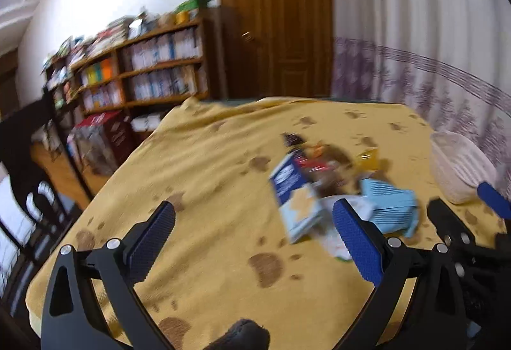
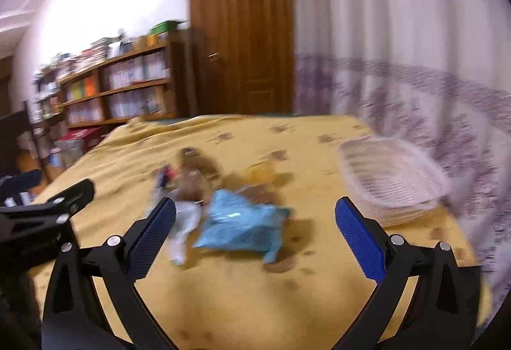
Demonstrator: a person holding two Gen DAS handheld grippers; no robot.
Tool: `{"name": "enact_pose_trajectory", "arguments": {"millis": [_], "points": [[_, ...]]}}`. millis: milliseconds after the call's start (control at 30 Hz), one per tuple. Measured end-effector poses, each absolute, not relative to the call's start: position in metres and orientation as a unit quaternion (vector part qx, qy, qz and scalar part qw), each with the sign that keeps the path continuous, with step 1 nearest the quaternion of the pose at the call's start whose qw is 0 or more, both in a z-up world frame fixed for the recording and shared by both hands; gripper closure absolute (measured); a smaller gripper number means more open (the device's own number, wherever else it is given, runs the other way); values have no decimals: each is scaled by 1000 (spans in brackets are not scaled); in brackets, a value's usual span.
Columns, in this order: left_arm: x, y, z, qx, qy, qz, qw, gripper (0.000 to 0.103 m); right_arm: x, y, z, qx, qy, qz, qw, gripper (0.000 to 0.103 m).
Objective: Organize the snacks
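**Both tools spread wide, snack pile ahead, basket off to the right**

Left wrist view: the left tool stands wide apart and holds nothing, hovering over the yellow paw-print cloth that covers the worktop. The snack pile lies ahead and to the right of it, nearer its right finger than its left. A dark blue box sits at the pile's left edge, a light blue packet at its right. The white basket stands further right, apart from the pile. Motion blur hides the smaller wrappers.

Right wrist view: the right tool is also wide apart and empty. The light blue packet lies almost straight ahead between its fingers, long axis running roughly left to right across the view. The white basket sits just beyond the right finger, empty as far as can be seen. Judging by this, the right tool is better placed for the packet, with a short carry rightward to the basket.
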State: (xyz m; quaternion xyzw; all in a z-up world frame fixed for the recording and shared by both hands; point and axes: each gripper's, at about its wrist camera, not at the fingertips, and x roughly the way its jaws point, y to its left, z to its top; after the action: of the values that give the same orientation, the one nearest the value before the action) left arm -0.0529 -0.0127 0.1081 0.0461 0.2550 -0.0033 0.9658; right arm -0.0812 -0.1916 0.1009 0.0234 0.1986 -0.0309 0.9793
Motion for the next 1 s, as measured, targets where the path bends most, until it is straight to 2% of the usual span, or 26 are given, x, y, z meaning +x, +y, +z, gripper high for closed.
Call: {"name": "enact_pose_trajectory", "arguments": {"millis": [167, 433, 700, 1000], "points": [[-57, -38, 108, 78, 250, -22, 965, 5, -90, -204, 100, 18, 208, -42, 977, 2], [-48, -29, 91, 70, 284, -4, 956, 5, -84, -191, 86, 5, 226, -16, 974, 2], [-55, -28, 88, 84, 253, 4, 964, 5, -81, -188, 81, 5, 238, -17, 971, 2], [-46, -24, 79, 76, 281, -5, 957, 5, -72, -188, 71, 8, 265, -17, 964, 2]]}}
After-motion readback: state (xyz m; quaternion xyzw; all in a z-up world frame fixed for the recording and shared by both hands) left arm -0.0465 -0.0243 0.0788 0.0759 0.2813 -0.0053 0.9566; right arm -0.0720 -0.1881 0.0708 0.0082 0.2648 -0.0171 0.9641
